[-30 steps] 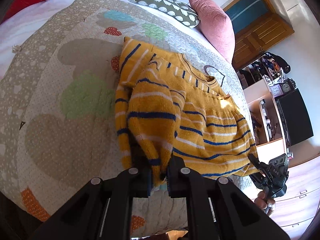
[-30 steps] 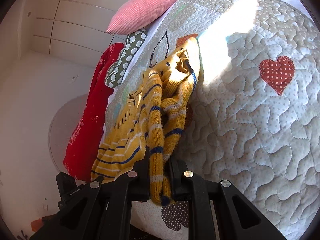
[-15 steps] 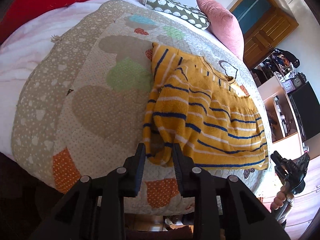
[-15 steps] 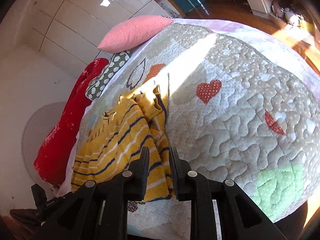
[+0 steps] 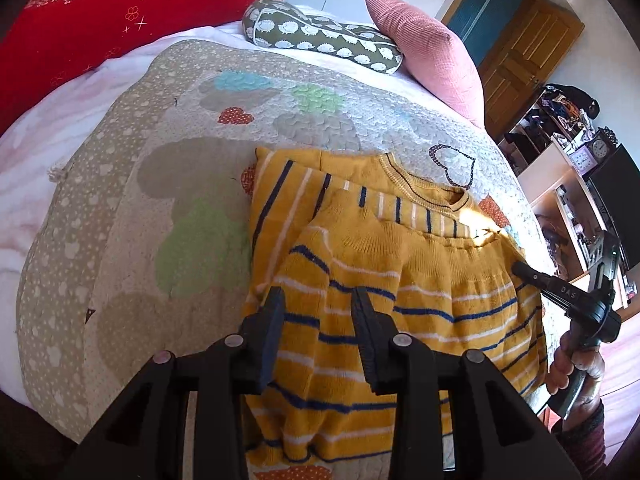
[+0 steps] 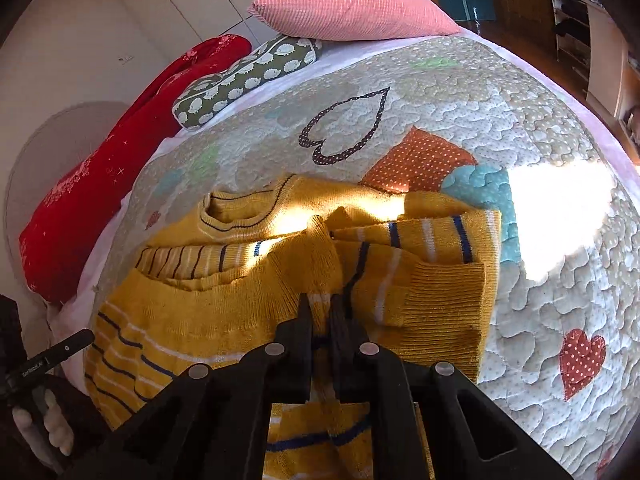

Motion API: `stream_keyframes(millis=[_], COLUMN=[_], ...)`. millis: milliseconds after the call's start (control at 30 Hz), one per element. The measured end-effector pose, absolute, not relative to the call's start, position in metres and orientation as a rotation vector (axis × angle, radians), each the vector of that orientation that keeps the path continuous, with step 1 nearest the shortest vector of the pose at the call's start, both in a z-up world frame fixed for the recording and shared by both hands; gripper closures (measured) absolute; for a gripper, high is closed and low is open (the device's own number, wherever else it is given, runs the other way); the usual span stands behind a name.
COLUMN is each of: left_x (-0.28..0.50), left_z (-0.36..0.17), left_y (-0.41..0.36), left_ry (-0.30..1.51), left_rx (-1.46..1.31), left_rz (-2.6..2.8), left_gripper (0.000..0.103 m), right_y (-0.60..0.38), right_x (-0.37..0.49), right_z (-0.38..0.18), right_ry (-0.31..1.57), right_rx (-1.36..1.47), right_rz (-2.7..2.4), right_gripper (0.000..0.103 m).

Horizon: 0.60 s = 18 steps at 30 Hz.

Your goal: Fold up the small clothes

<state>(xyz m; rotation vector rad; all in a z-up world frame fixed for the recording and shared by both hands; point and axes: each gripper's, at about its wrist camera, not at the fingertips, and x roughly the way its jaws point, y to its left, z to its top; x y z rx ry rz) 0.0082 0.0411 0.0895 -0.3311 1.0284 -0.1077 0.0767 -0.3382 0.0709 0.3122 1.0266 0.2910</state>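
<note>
A: What is seen nearest the left wrist camera?

B: The black two-finger left gripper (image 5: 318, 312) is seen with its jaws held apart and nothing between them, poised over the mustard-yellow knitted sweater with navy and white stripes (image 5: 400, 280).

A: And the black right gripper (image 6: 320, 312)?

B: Its jaws are drawn nearly together over the sweater; whether a fold of the knit is pinched between them cannot be told. From the left wrist view it is seen at the sweater's right edge, held in a hand (image 5: 576, 364).

A: How is the sweater laid?

B: It is spread on the beige quilted bedspread with patchwork hearts (image 5: 120, 216), both sleeves folded in over the body and the ribbed neckline (image 6: 240, 216) turned toward the pillows. A patch of sunlight is cast across its upper part.

A: What is found beyond it?

B: A green cushion printed with white hedgehogs (image 5: 320, 36) is lying beside a pink ribbed pillow (image 5: 428, 48), with a long red bolster (image 5: 120, 24) at the far side. A wooden door (image 5: 524, 36) is seen behind.
</note>
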Motion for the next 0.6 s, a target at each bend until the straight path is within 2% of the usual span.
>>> stream_keyframes(millis=[233,333,600], left_x=[0.065,0.073,0.035], left_z=[0.052,0.039,0.079], left_y=[0.026,0.027,0.042], left_ry=[1.099,1.123,1.036], left_rx=[-0.18,-0.173,-0.211], left_rz=[0.044,0.077,0.098], left_gripper=[0.07,0.067,0.067], right_y=[-0.365,-0.364,-0.341], right_x=[0.084,0.087,0.036], right_z=[0.057,0.056,0.119], right_ry=[1.046,1.041,0.849], right_rx=[0.336,0.337,0.307], right_rz=[0.166,0.153,0.204], right_gripper=[0.096,0.091,0.087])
